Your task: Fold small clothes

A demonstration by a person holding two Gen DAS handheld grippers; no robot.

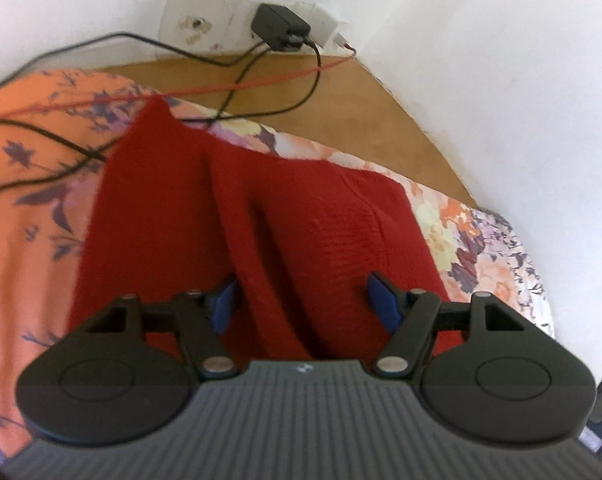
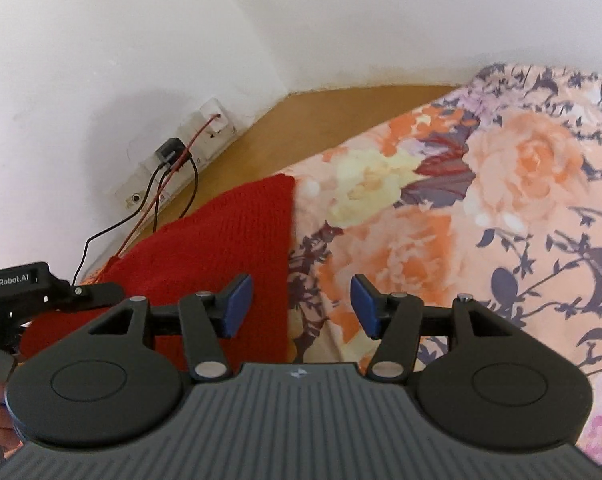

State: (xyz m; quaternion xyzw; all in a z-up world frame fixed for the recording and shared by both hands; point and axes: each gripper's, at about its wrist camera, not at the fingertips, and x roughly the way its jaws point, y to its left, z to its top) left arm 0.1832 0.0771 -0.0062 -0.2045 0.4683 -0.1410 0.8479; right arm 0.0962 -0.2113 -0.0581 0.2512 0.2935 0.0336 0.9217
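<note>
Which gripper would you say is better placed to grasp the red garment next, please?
Left. The left gripper hangs open right over the red garment. The right gripper, also open, sits mostly over the floral sheet beside its edge.

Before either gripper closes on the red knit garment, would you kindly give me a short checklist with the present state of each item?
1. Left gripper open, jaws either side of a raised fold: ok.
2. Right gripper open, nothing held: ok.
3. Right gripper over the red knit garment: not ok, mostly over the floral bedsheet beside its edge.
4. Garment lying flat: not ok, long ridges run down it.
5. Cables clear of the garment: not ok, they meet its far corner.
6. Jaws touching fabric: cannot tell.
</note>
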